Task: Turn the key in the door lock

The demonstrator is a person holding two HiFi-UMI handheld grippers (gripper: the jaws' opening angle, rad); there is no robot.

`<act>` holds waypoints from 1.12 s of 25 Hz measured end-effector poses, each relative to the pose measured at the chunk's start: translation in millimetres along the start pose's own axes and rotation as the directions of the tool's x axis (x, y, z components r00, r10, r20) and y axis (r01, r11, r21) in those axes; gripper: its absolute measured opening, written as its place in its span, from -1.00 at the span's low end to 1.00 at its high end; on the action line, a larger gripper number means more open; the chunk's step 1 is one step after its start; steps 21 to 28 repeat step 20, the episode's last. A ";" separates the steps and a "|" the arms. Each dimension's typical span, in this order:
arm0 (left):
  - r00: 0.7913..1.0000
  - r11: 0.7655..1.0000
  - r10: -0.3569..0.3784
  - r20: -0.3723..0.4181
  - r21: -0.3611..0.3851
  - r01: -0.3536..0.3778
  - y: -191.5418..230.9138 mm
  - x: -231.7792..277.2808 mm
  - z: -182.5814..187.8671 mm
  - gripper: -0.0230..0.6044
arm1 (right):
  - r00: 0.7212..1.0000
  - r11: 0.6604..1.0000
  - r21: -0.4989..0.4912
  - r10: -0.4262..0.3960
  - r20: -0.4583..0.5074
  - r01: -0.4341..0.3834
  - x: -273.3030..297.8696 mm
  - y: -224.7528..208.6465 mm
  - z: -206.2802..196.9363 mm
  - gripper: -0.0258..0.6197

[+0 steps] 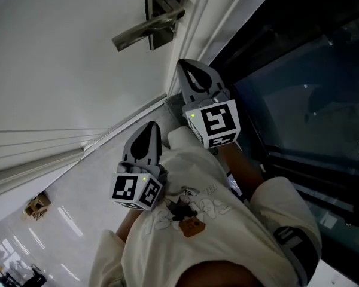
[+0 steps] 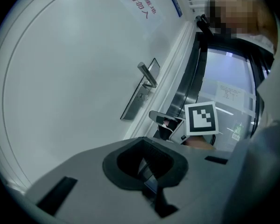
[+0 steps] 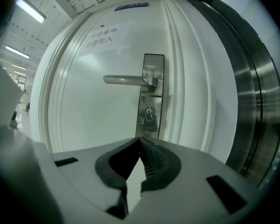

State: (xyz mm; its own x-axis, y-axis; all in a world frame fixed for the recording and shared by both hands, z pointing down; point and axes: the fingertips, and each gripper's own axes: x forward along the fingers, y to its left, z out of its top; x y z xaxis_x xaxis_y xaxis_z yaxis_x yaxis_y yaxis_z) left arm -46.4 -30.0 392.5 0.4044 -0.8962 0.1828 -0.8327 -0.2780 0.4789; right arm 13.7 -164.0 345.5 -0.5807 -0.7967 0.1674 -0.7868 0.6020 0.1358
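Observation:
A white door (image 3: pixel 98 106) carries a steel lock plate (image 3: pixel 151 94) with a lever handle (image 3: pixel 128 80) above a keyhole, and a key (image 3: pixel 150 113) sits in that keyhole. My right gripper (image 3: pixel 140 141) is shut with nothing between its jaws, a short way in front of the plate and just below the key. In the head view it (image 1: pixel 186 67) points at the door below the handle (image 1: pixel 149 28). My left gripper (image 1: pixel 152 129) hangs lower and further back, shut and empty. From its own view the left gripper (image 2: pixel 144 158) faces the plate (image 2: pixel 140 97) from a distance.
A steel door frame (image 3: pixel 245 101) and a dark glass panel (image 1: pixel 299 100) stand to the right of the door. A paper sign (image 3: pixel 102 35) is stuck high on the door. The person's light shirt (image 1: pixel 191 220) fills the lower head view.

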 end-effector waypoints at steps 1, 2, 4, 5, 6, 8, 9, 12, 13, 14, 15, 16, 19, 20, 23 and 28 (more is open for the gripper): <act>1.000 1.000 -0.001 0.001 0.000 0.001 0.8 0.5 -0.4 -0.91 | 1.000 1.000 0.022 0.010 0.001 -0.010 -3.1 3.1 -4.2 -0.90; 1.000 1.000 -0.002 0.003 0.001 0.002 1.3 1.1 -0.5 -0.91 | 1.000 0.999 0.048 0.022 0.006 -0.022 -6.6 6.9 -7.2 -0.90; 1.000 1.000 -0.007 0.001 0.007 0.007 1.3 2.6 0.3 -0.91 | 0.998 0.993 0.107 0.054 0.022 -0.056 -14.6 18.3 -11.8 -0.90; 1.000 1.000 -0.008 0.001 0.009 0.008 1.1 3.5 1.2 -0.91 | 0.997 0.989 0.131 0.072 0.028 -0.075 -18.5 26.0 -14.7 -0.90; 1.000 1.000 -0.009 0.000 0.010 0.009 0.9 4.2 2.1 -0.91 | 0.996 0.985 0.147 0.086 0.030 -0.090 -22.1 33.8 -18.1 -0.90; 1.000 1.000 -0.012 0.003 0.012 0.012 0.5 4.7 3.5 -0.91 | 0.994 0.980 0.167 0.107 0.023 -0.109 -26.8 46.6 -24.7 -0.90; 1.000 1.000 -0.013 0.004 0.012 0.013 0.7 4.5 3.9 -0.91 | 0.993 0.977 0.176 0.116 0.016 -0.117 -27.9 51.0 -27.1 -0.90; 1.000 1.000 -0.012 0.004 0.009 0.012 2.6 4.0 3.8 -0.91 | 0.992 0.973 0.192 0.129 0.006 -0.128 -28.7 55.9 -31.0 -0.90; 1.000 1.000 -0.010 0.005 0.007 0.010 3.7 3.9 3.7 -0.91 | 0.992 0.973 0.193 0.128 0.005 -0.127 -28.7 55.6 -32.1 -0.90; 1.000 1.000 -0.008 0.005 0.005 0.008 5.0 3.9 3.7 -0.91 | 0.992 0.973 0.194 0.126 0.005 -0.125 -28.7 55.1 -33.0 -0.90; 1.000 1.000 -0.006 0.006 0.002 0.006 6.2 3.8 3.7 -0.91 | 0.992 0.973 0.197 0.125 0.004 -0.123 -28.6 54.8 -33.4 -0.90; 1.000 1.000 -0.005 0.006 0.001 0.005 7.1 3.6 3.7 -0.91 | 0.992 0.973 0.198 0.124 0.004 -0.122 -28.6 54.8 -33.6 -0.90; 1.000 1.000 -0.003 0.007 0.000 0.003 8.1 2.1 4.0 -0.91 | 0.992 0.970 0.208 0.125 0.004 -0.123 -30.0 56.7 -33.7 -0.90; 1.000 1.000 -0.002 0.007 0.000 0.002 8.2 1.4 4.1 -0.91 | 0.992 0.969 0.213 0.126 0.005 -0.124 -30.5 57.7 -33.6 -0.90; 1.000 1.000 -0.002 0.007 0.000 0.002 8.2 1.4 4.1 -0.91 | 0.992 0.969 0.213 0.126 0.005 -0.124 -30.5 57.7 -33.6 -0.90; 1.000 1.000 -0.002 0.007 0.000 0.002 8.2 1.4 4.1 -0.91 | 0.992 0.969 0.213 0.126 0.005 -0.124 -30.5 57.7 -33.6 -0.90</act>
